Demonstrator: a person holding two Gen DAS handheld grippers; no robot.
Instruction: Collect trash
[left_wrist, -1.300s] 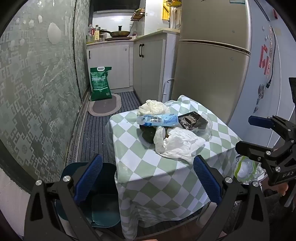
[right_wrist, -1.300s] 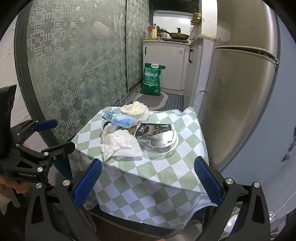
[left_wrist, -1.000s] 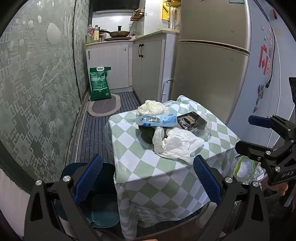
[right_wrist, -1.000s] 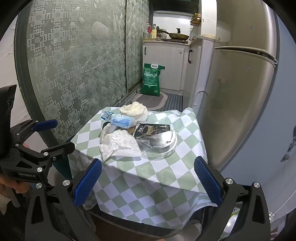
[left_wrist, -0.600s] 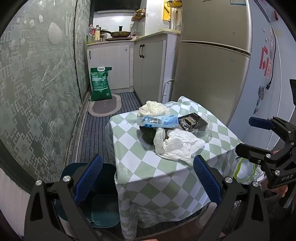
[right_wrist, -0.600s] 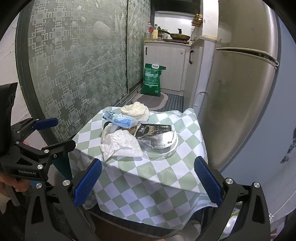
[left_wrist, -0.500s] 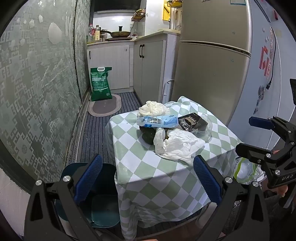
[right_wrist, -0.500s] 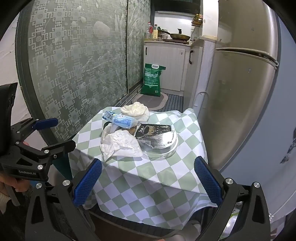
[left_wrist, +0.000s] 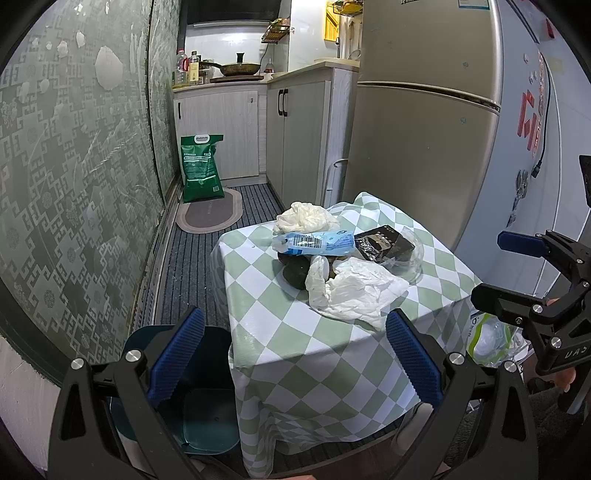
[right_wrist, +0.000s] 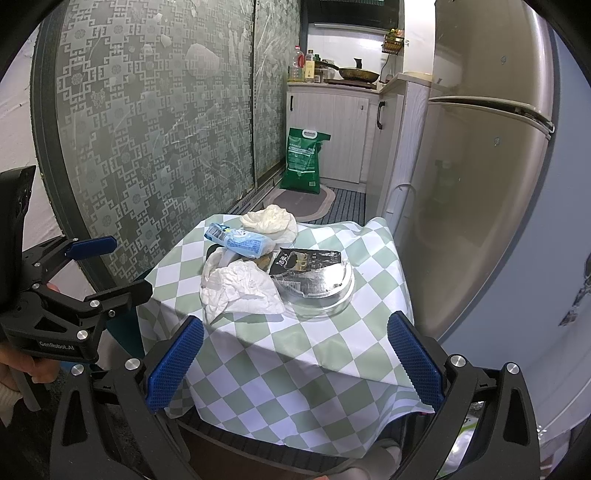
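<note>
- Left wrist view: left gripper (left_wrist: 295, 354) is spread wide with nothing between the blue pads, hanging in front of a small table with a green-and-white checked cloth (left_wrist: 295, 332).
- Trash sits in a heap on the far half of the table: crumpled white plastic bag (left_wrist: 354, 291) nearest, blue snack wrapper (left_wrist: 314, 243) lying over something dark, a cream-coloured wad (left_wrist: 304, 218) at the back, a black packet (left_wrist: 382, 243) resting on a clear plastic lid (left_wrist: 410, 258).
- Dark teal bin (left_wrist: 199, 391) stands on the floor just left of the table.
- Right gripper (left_wrist: 517, 266) shows at the right edge, jaws apart and empty.
- Right wrist view: right gripper (right_wrist: 291, 360) is wide open too, short of the table's near edge, touching nothing.
- Left gripper (right_wrist: 107, 266) pokes in from the left, held in a hand (right_wrist: 22, 363), gaping and well clear of the pile.
</note>
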